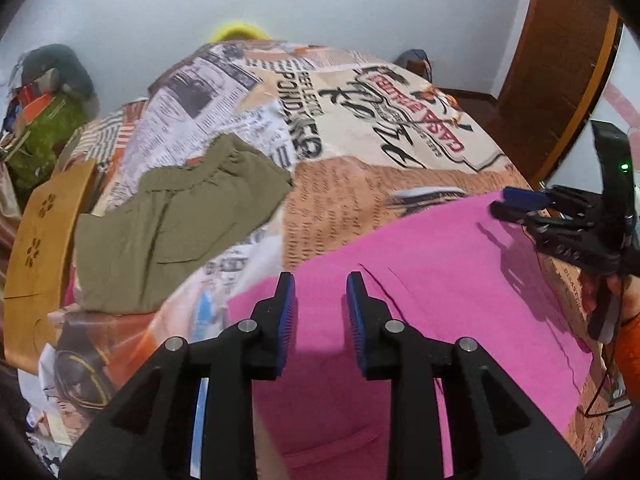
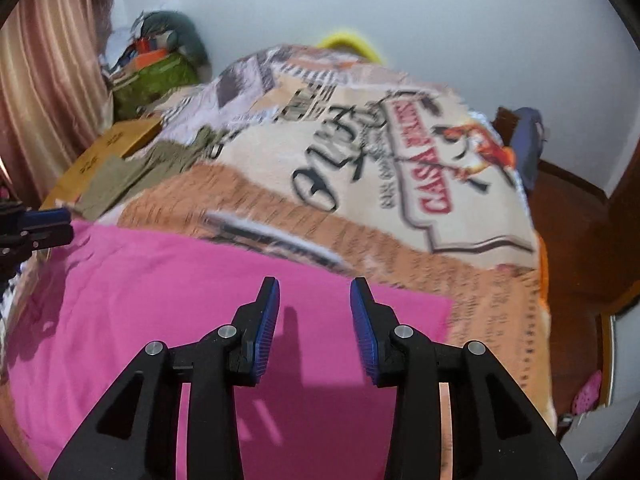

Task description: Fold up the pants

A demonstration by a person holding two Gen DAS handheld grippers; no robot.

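Observation:
Bright pink pants (image 1: 440, 280) lie spread flat on the near part of a bed; they also show in the right wrist view (image 2: 160, 300). My left gripper (image 1: 321, 284) is open and empty, hovering over their left end. My right gripper (image 2: 315, 290) is open and empty over the pants near their right edge. The right gripper also shows at the right of the left wrist view (image 1: 516, 204). The left gripper shows at the left edge of the right wrist view (image 2: 52, 224).
The bed has a newspaper-print cover (image 1: 360, 120). Olive-green pants (image 1: 172, 224) lie folded at the left, beside a brown cardboard box (image 1: 40, 240). A clutter pile (image 2: 152, 64) sits by the wall. A curtain (image 2: 48, 80) hangs left; a wooden door (image 1: 560, 60) stands right.

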